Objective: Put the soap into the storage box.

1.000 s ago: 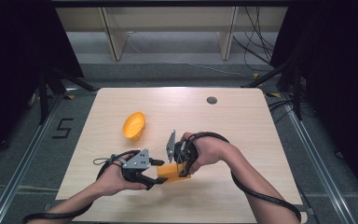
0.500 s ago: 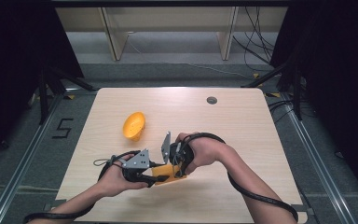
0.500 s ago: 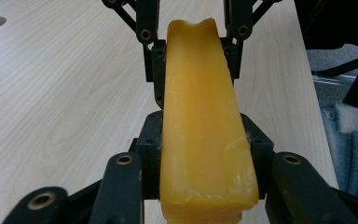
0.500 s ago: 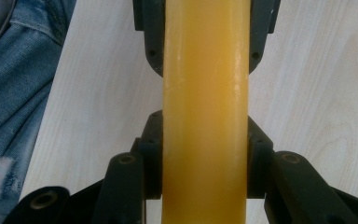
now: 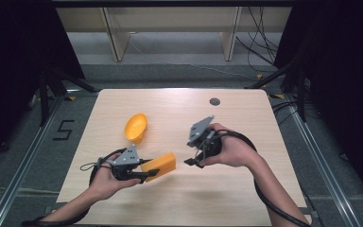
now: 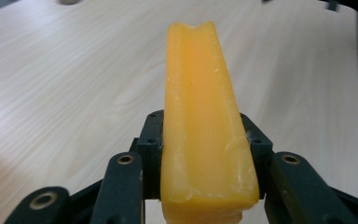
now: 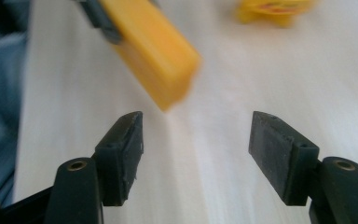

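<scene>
An orange wedge-shaped block [image 5: 160, 164] is clamped at its near end in my left gripper [image 5: 149, 174], which is shut on it just above the wooden table [image 5: 246, 123]. In the left gripper view the block [image 6: 203, 116] juts forward from between the jaws. My right gripper [image 5: 192, 162] hovers to the right of the block, apart from it. Its jaws have just been opening and stand wide with nothing between them [image 7: 196, 140]. From there the block [image 7: 154, 46] shows ahead at upper left. An orange bowl [image 5: 136, 126] rests on the table behind the left hand.
A small dark round grommet [image 5: 214, 101] sits near the table's far edge. Black cables trail from both grippers over the near edge. Shelf legs and dark curtains stand beyond the table. The orange bowl [image 7: 275, 9] lies far ahead of the right jaws.
The right gripper has let go of the orange block, opened and drawn away to the right and upward. The left gripper has closed on the block and now holds it alone.
</scene>
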